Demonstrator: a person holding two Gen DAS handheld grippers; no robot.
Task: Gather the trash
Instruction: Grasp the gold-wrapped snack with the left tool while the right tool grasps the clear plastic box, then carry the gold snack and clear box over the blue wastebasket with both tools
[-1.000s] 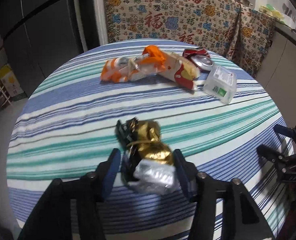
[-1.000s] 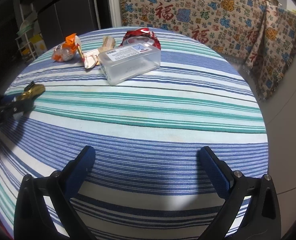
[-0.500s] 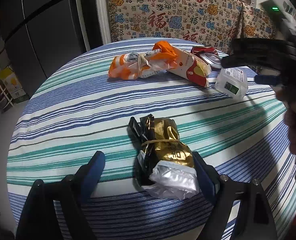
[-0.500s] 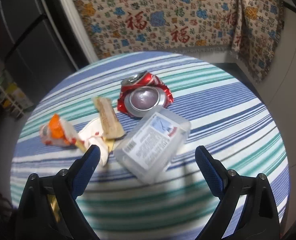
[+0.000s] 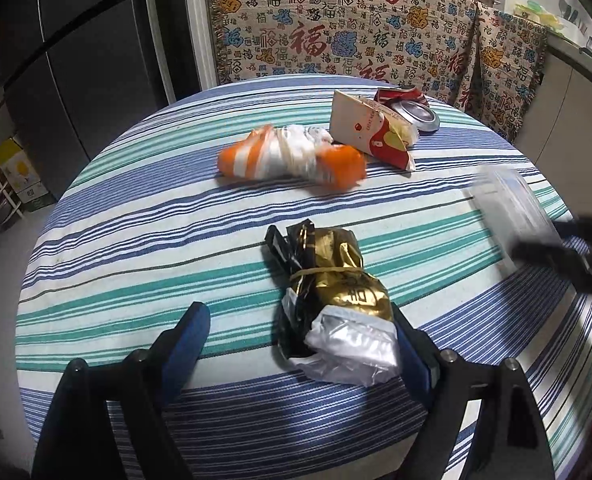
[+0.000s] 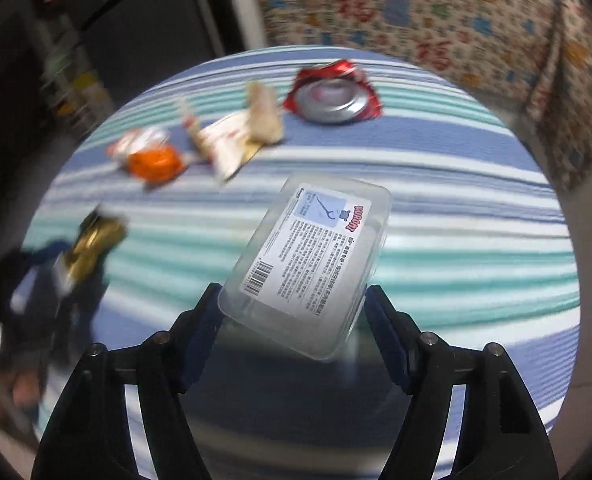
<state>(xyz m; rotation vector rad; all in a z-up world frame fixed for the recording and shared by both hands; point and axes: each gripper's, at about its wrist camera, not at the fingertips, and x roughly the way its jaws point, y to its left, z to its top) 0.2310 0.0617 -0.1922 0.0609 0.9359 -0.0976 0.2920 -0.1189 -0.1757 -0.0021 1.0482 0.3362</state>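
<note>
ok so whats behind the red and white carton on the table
A crushed red can lies right behind the red and white carton, its silver end showing. The carton covers the can's near edge, so whether they touch can't be seen.

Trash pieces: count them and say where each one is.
5: gold bag between left fingers, box in right gripper, orange wrapper mid-table, carton and can at far side.

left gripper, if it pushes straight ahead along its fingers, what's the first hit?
The gold foil bag: it already lies between the open left gripper fingers, off-centre against the right one. Beyond it, probably the orange wrapper.
</note>
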